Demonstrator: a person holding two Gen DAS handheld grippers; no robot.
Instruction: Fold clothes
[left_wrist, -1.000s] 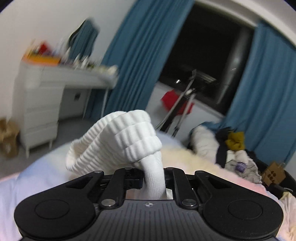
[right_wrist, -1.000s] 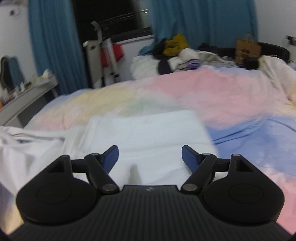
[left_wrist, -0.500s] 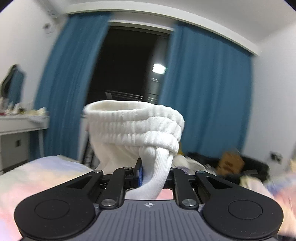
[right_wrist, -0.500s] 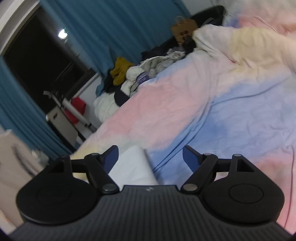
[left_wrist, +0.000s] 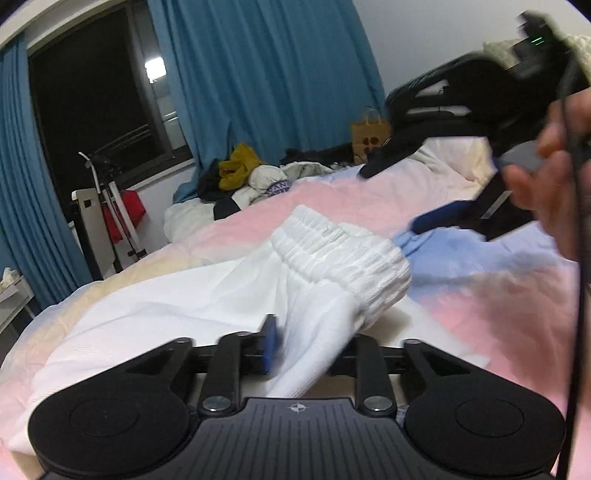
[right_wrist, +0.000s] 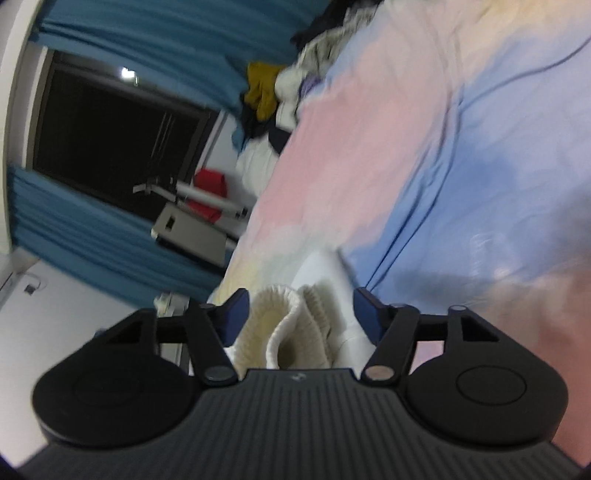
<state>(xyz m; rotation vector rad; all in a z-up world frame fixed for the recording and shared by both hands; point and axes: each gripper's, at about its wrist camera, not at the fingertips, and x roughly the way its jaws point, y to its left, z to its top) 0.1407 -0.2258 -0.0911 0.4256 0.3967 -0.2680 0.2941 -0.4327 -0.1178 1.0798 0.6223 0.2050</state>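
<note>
A white garment with a ribbed elastic waistband (left_wrist: 340, 254) lies on the pastel bed cover (left_wrist: 498, 314). My left gripper (left_wrist: 306, 347) is shut on the garment's cloth just below the waistband. My right gripper (right_wrist: 299, 314) is open, rolled sideways, with the ribbed waistband (right_wrist: 295, 325) between its fingers; the pads do not press it. In the left wrist view the right gripper (left_wrist: 436, 218) hangs above the waistband's far end, held by a hand (left_wrist: 554, 173).
A heap of unfolded clothes (left_wrist: 251, 177) sits at the bed's far end by the blue curtains (left_wrist: 266, 74). A paper bag (left_wrist: 369, 136), a drying rack (left_wrist: 107, 206) and a dark window (left_wrist: 96, 103) lie beyond.
The left gripper has lowered the waistband from mid-air down toward the bed. The right gripper has rolled sideways and come in around the waistband.
</note>
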